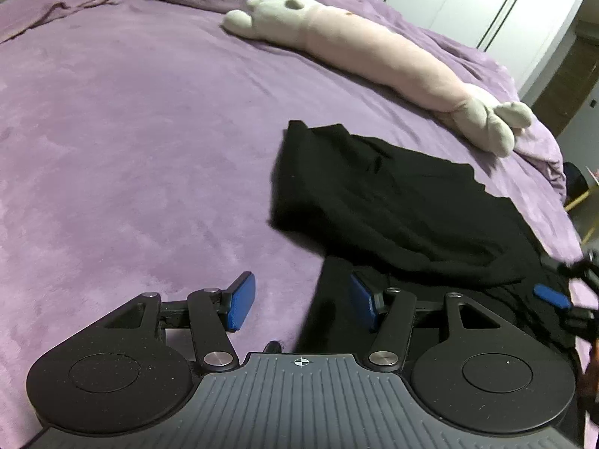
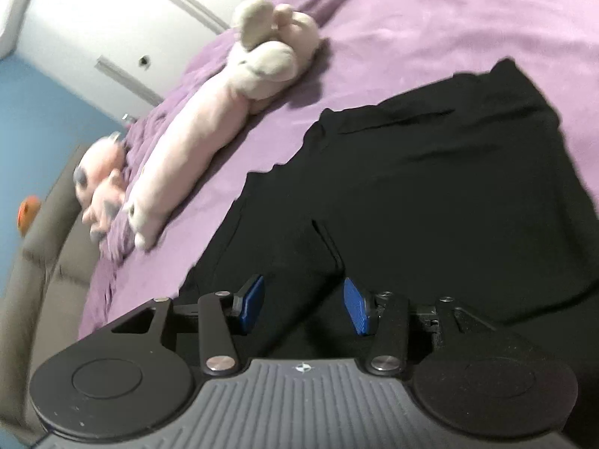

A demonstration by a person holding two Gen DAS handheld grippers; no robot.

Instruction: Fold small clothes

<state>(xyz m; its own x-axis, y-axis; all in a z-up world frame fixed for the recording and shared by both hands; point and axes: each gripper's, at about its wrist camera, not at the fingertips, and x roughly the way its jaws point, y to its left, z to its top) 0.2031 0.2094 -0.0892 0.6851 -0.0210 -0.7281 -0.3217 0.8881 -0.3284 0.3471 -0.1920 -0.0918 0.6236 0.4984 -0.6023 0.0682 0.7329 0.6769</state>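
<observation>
A black garment lies partly folded on the purple bed cover. My left gripper is open and empty, low over the garment's near left edge; its right pad is over black cloth, its left pad over the cover. In the right wrist view the garment fills the middle and right. My right gripper is open and empty just above the black cloth. The right gripper also shows at the far right edge of the left wrist view.
A long pale pink plush toy lies on the cover beyond the garment; it shows in the right wrist view too, next to a smaller pink plush. White wardrobe doors stand behind the bed. The bed edge is at right.
</observation>
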